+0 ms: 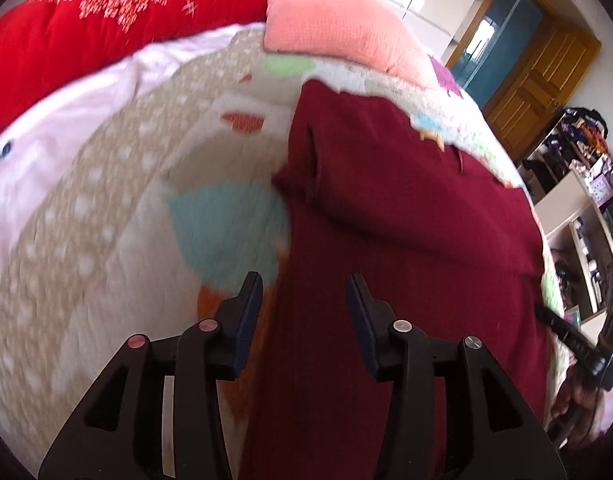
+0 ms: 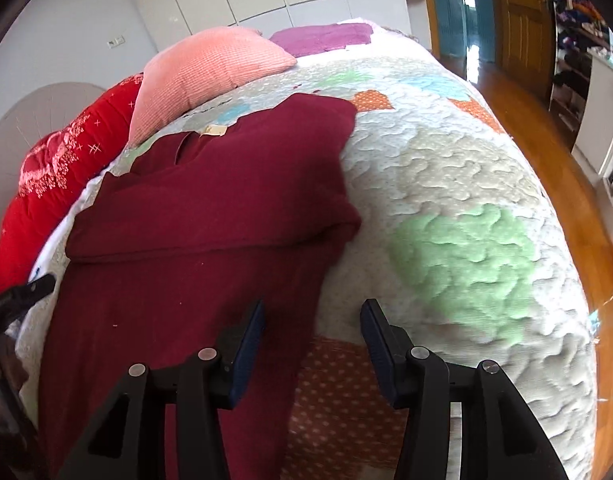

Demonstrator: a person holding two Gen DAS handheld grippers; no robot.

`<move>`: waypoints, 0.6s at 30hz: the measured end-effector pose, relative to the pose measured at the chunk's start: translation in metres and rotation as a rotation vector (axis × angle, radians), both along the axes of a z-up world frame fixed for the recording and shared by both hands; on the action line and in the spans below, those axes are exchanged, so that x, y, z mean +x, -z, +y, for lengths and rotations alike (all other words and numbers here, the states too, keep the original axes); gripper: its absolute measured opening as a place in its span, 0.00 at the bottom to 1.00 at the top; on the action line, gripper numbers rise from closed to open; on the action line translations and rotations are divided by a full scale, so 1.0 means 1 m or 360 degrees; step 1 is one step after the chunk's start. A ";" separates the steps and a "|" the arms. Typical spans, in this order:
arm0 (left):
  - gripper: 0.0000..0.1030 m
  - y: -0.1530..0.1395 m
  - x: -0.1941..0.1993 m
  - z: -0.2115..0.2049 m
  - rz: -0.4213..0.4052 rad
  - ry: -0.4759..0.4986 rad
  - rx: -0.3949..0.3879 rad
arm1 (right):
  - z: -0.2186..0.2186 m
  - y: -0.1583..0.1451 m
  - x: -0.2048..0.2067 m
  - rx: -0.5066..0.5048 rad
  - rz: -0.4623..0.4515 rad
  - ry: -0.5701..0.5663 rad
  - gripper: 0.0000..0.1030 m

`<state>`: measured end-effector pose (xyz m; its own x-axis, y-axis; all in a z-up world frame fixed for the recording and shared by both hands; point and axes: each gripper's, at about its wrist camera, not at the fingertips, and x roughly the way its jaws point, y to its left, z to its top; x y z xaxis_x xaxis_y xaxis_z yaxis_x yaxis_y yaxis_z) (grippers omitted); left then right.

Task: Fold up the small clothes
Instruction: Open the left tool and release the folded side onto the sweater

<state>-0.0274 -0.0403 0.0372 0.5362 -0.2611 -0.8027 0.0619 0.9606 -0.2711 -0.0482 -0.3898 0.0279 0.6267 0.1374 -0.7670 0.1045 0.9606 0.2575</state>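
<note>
Both grippers (image 1: 304, 292) (image 2: 312, 320) above maroon garment (image 2: 194, 216).

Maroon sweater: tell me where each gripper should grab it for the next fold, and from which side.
Judging by its pose, grip the maroon sweater at its long side edges near the bottom. It lies flat on the quilt, sleeves already folded across. The left gripper and right gripper each straddle an edge, jaws open.

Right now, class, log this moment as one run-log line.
left gripper: open, empty | right gripper: open, empty | maroon garment: sleeves folded in, on quilt
</note>
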 end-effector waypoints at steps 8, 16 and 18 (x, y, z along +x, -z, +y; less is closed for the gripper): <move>0.42 0.006 -0.042 0.003 0.0016 0.0021 0.0094 | 0.011 -0.009 -0.015 -0.0207 -0.0040 -0.0050 0.07; 0.42 0.008 -0.066 0.000 -0.0008 -0.0001 0.0200 | 0.020 -0.023 -0.057 -0.0034 -0.0049 -0.0073 0.17; 0.42 0.010 -0.070 -0.001 0.0000 -0.0003 0.0208 | 0.025 -0.020 -0.071 -0.0023 -0.0024 -0.0097 0.48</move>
<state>-0.0972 -0.0411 0.0274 0.5366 -0.1532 -0.8298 0.0603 0.9878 -0.1434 -0.1190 -0.3649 0.0483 0.6289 0.1645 -0.7599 0.0421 0.9687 0.2446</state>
